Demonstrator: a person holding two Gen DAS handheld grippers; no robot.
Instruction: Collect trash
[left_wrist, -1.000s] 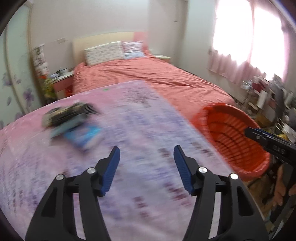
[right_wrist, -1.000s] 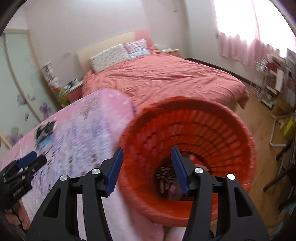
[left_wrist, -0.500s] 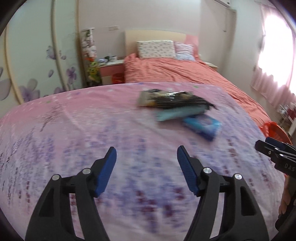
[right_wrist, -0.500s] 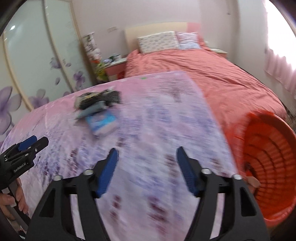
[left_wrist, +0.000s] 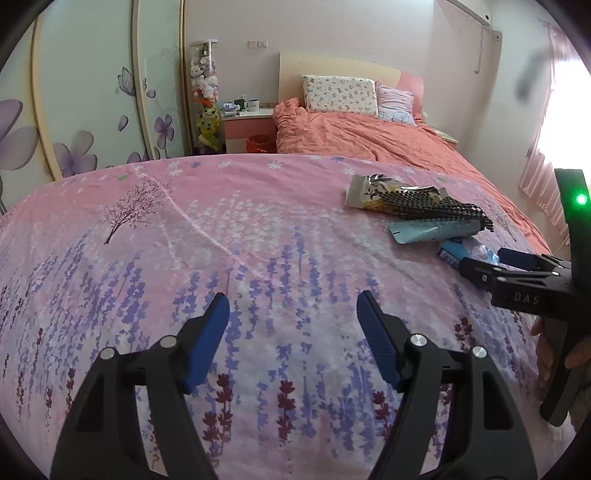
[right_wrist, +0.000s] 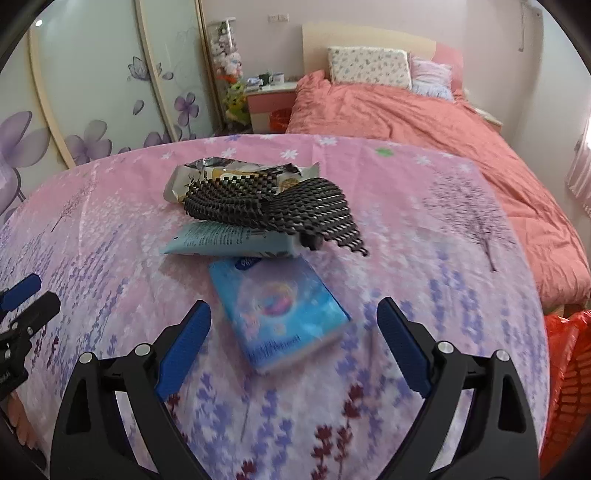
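Pink floral cloth covers the surface (right_wrist: 424, 206) before you; four trash items lie on it in one cluster. Item one: a silvery snack wrapper (right_wrist: 221, 171), farthest from you. Item two: a black mesh net (right_wrist: 273, 208), draped over the wrapper and over item three. Item three: a pale blue tube (right_wrist: 229, 240), lying flat with one end under the net. Item four: a blue tissue pack (right_wrist: 280, 310), nearest you, touching the tube.

Your right gripper (right_wrist: 293, 332) hangs over the tissue pack, jaws wide, the pack lying between them but not pressed. Your left gripper (left_wrist: 291, 325) has its jaws opening over bare cloth, nothing between them, well apart from the cluster.

The orange basket (right_wrist: 569, 376) shows at the right edge of the right wrist view, beside the surface; its contents are hidden.

Status, as a judgement: all four items are uncollected, so most of the visible work is left. The tissue pack looks like your next pick.
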